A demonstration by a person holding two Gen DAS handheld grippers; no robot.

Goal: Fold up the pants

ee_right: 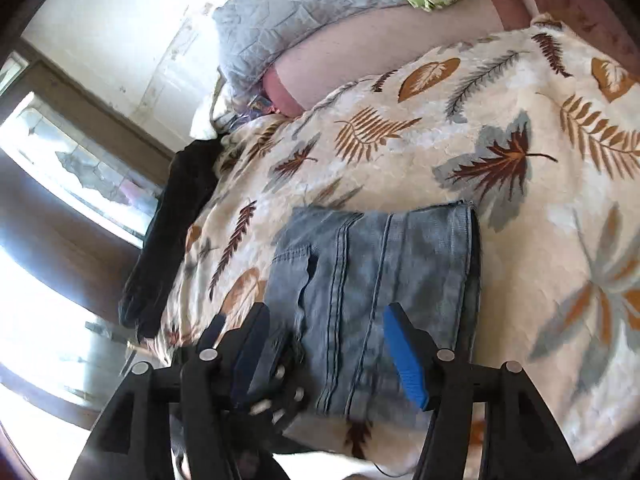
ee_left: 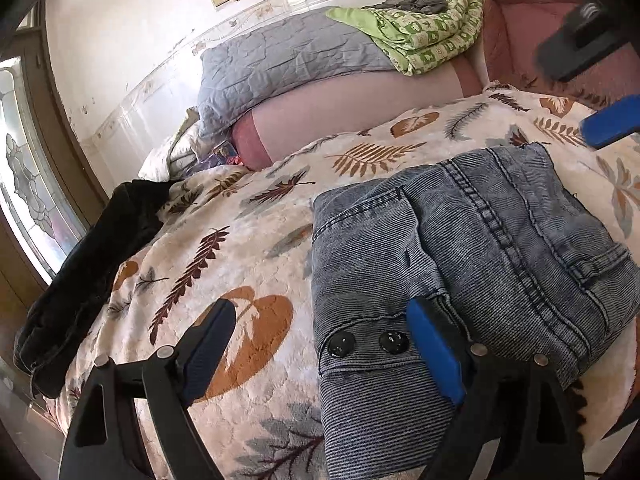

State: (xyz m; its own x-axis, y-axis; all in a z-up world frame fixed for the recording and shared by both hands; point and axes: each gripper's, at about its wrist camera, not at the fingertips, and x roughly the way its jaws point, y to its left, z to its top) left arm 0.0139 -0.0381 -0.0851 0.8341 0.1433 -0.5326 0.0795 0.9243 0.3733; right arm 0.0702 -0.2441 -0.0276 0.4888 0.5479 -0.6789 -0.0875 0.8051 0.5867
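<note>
Blue-grey denim pants (ee_left: 460,256) lie folded into a compact bundle on a leaf-patterned blanket (ee_left: 248,248); two black buttons show at the near edge. My left gripper (ee_left: 320,344) is open just above the bundle's near left corner, its right finger over the denim. In the right wrist view the same pants (ee_right: 372,272) lie flat ahead. My right gripper (ee_right: 324,344) is open above their near edge, holding nothing. Its blue finger also shows at the right edge of the left wrist view (ee_left: 612,120).
A black garment (ee_left: 92,264) lies along the blanket's left edge. A grey quilt (ee_left: 288,60) and a green patterned quilt (ee_left: 424,28) are piled on a pink headboard at the back. A window (ee_left: 24,184) is at the left.
</note>
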